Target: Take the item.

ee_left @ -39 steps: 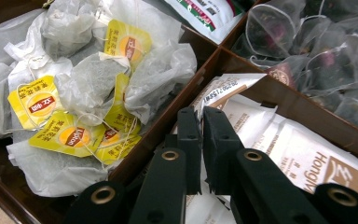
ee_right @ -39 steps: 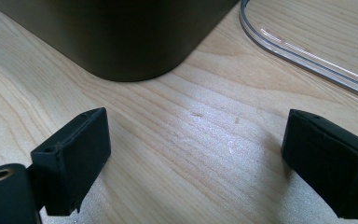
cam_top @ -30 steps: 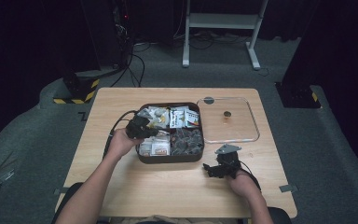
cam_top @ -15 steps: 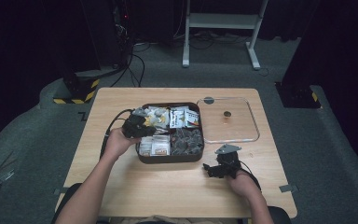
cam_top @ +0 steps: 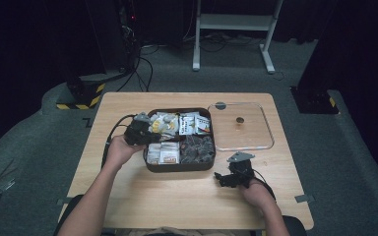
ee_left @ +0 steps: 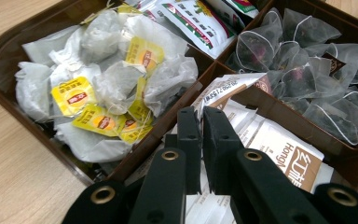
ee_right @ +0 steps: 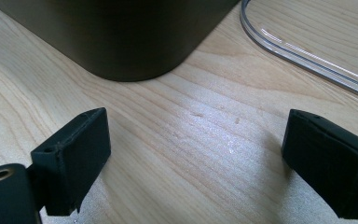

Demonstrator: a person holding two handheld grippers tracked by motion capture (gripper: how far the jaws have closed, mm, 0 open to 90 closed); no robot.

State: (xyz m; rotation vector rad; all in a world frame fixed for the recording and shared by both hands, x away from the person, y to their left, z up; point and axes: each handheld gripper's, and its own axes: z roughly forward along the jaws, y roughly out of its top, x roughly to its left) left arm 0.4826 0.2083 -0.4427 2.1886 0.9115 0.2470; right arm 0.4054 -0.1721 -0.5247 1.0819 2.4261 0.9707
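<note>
The pale wooden table (cam_top: pixel 128 196) stands in a dark room, and nearest the person the right gripper (cam_top: pixel 232 177) rests on it with its fingers wide apart and empty, apparently parked while the other hand works. Farther in, the left gripper (ee_left: pixel 200 135) has its fingers nearly together above the white sachets (ee_left: pixel 279 149) in the near compartment of the brown tray (cam_top: pixel 177 167), seemingly pinching one, though I cannot tell. The left gripper view shows yellow-tagged tea bags (ee_left: pixel 102 93) there; the high view shows the clear lid (cam_top: pixel 241 127) beyond.
</note>
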